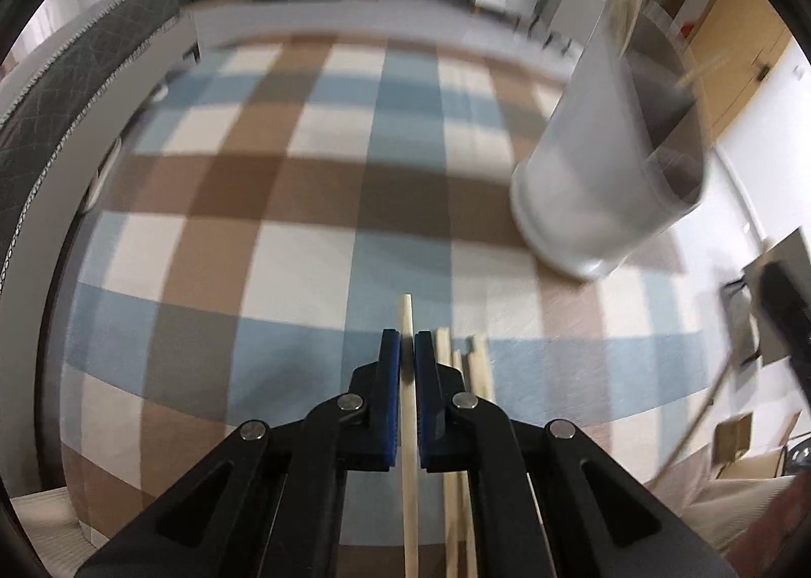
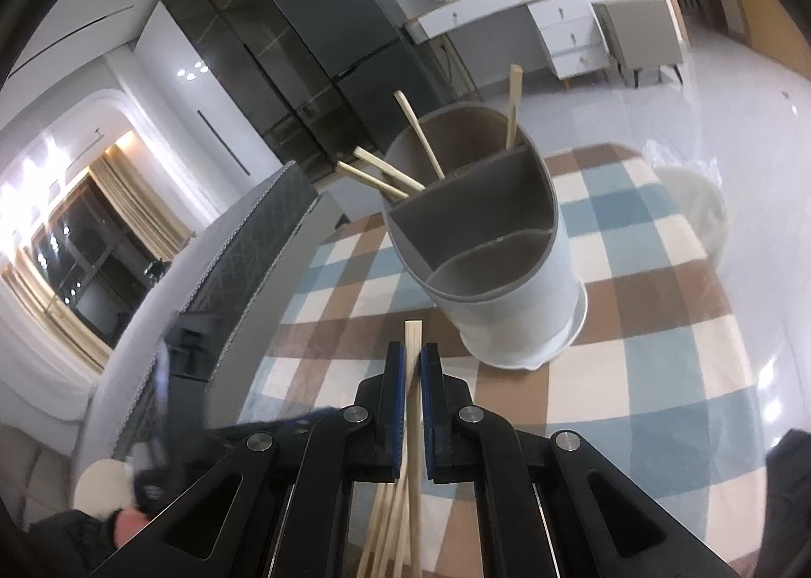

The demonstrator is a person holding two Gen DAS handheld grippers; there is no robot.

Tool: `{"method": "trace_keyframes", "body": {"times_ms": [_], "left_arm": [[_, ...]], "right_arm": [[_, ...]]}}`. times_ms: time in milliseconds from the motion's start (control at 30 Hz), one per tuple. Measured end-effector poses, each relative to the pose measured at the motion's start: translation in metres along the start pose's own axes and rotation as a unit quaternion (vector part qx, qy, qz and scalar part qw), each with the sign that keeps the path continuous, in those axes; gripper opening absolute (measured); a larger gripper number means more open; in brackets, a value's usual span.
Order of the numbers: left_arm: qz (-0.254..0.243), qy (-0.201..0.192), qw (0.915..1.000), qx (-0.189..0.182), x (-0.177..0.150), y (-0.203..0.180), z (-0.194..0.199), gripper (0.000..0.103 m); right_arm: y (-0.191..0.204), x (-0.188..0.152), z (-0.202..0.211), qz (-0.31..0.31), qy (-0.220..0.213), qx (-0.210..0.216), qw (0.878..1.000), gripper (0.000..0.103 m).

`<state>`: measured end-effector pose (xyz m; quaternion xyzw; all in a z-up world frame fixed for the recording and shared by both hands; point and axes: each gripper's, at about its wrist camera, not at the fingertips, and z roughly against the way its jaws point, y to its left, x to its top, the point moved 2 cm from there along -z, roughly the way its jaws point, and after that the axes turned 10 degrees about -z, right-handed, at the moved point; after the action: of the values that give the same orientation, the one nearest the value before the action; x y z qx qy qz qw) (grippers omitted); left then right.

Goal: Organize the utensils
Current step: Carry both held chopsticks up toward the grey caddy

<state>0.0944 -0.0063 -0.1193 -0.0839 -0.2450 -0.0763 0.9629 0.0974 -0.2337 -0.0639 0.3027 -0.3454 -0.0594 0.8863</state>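
Observation:
My left gripper (image 1: 407, 350) is shut on a wooden chopstick (image 1: 407, 324) that pokes out past its blue pads. Several loose chopsticks (image 1: 469, 375) lie on the checked tablecloth just right of it. The white utensil holder (image 1: 608, 162) stands far right, blurred. My right gripper (image 2: 413, 360) is shut on another chopstick (image 2: 413, 334), just in front of the holder (image 2: 507, 284). The holder has grey dividers; several chopsticks (image 2: 420, 142) stand in its far compartment, the near ones look empty. More loose chopsticks (image 2: 388, 527) lie below the right gripper.
A checked blue, brown and white cloth (image 1: 253, 203) covers the round table. A grey quilted chair back (image 2: 253, 233) stands at the table's left. The other gripper (image 1: 780, 304) shows at the left view's right edge. A white stool (image 2: 699, 208) stands beyond the table.

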Motion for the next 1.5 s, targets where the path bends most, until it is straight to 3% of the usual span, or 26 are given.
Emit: {"method": "trace_keyframes", "body": {"times_ms": [133,267,833,1167,1500], "left_arm": [[0.000,-0.061,0.9981,-0.009,-0.001,-0.015,0.036,0.001],[-0.018,-0.086,0.9961,-0.011,-0.003,-0.027,0.056,0.001],[-0.028,-0.054,0.9981,-0.005,-0.007,-0.030,0.073,0.001],[-0.056,-0.063,0.9964,-0.007,0.002,-0.044,0.085,0.001],[-0.065,-0.080,0.9940,-0.037,0.027,-0.057,0.103,0.001]], "right_arm": [[0.009,-0.007,0.016,0.011,-0.032,-0.005,0.999,0.005],[0.011,-0.016,0.030,0.001,-0.065,-0.026,0.998,0.005],[0.012,-0.030,0.070,-0.019,-0.114,-0.034,0.993,0.005],[0.010,-0.028,0.070,-0.029,-0.119,-0.032,0.992,0.005],[0.007,-0.020,0.067,-0.037,-0.121,-0.032,0.991,0.005]]}}
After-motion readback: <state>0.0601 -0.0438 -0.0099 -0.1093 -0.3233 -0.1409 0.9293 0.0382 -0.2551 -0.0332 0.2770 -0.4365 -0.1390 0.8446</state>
